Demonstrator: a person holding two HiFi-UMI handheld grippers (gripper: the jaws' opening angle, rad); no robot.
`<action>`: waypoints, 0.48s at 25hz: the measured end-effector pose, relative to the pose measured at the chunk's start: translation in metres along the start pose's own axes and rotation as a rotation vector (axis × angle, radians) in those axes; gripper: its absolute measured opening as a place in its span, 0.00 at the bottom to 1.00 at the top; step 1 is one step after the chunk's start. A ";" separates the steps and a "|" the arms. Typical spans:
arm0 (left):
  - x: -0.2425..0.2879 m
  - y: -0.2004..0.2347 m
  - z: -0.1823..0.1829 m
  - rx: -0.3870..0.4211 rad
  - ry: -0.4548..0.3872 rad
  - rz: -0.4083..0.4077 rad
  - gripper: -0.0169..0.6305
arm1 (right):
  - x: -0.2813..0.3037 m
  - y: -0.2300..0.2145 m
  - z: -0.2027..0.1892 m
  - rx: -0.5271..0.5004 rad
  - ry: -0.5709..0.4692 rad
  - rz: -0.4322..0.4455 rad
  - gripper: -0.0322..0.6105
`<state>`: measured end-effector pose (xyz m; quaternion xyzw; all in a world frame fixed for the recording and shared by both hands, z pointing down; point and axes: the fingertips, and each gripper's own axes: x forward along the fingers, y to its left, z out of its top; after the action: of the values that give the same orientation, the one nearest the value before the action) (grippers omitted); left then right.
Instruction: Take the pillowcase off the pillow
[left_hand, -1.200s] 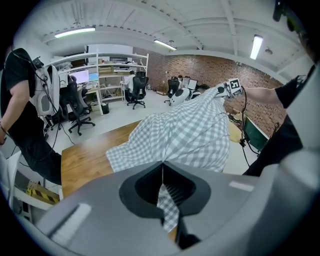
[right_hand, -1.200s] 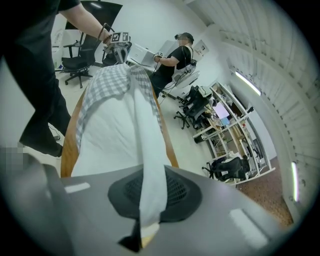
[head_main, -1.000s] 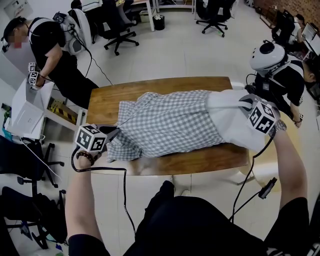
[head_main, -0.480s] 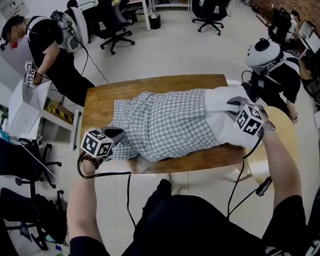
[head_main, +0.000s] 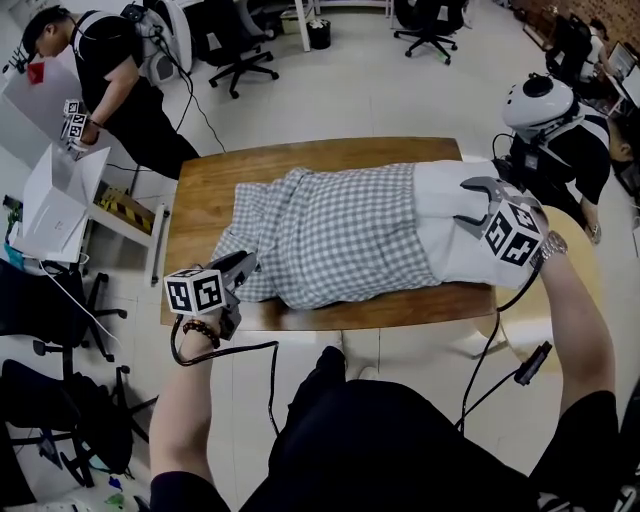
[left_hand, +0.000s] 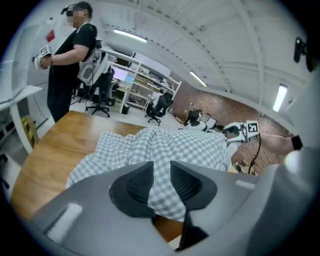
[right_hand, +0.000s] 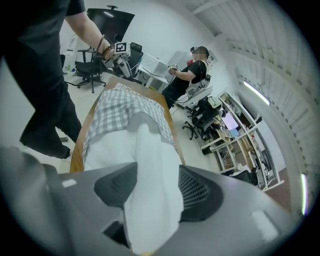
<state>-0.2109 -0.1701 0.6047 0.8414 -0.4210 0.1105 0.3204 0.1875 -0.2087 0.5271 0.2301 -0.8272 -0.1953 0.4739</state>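
At near-left bench (head_main: 200, 190) edge, left gripper (head_main: 245, 265) jaws were just opening, slightly apart, checked pillowcase (head_main: 330, 235) fabric between. Pillow (head_main: 450, 245) lay lengthwise along bench, bare white end pointing right between right gripper (head_main: 468, 203) jaws, also just opening, wide apart.

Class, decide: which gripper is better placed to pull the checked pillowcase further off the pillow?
Probably left. The left gripper has the checked pillowcase between its jaws, which have just been opening; the right gripper, jaws also just opening, straddles only the bare white pillow.
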 end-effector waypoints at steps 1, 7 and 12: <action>-0.001 -0.002 0.000 -0.041 -0.033 -0.008 0.20 | -0.002 0.001 0.006 -0.010 -0.003 0.005 0.45; 0.006 -0.009 -0.023 -0.298 -0.145 -0.026 0.29 | 0.002 0.013 0.041 -0.058 -0.042 0.042 0.46; 0.015 0.008 -0.063 -0.529 -0.200 0.047 0.40 | 0.027 0.030 0.048 -0.065 -0.024 0.115 0.50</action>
<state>-0.2025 -0.1437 0.6639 0.7251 -0.4843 -0.0794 0.4832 0.1278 -0.1945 0.5394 0.1644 -0.8379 -0.1975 0.4815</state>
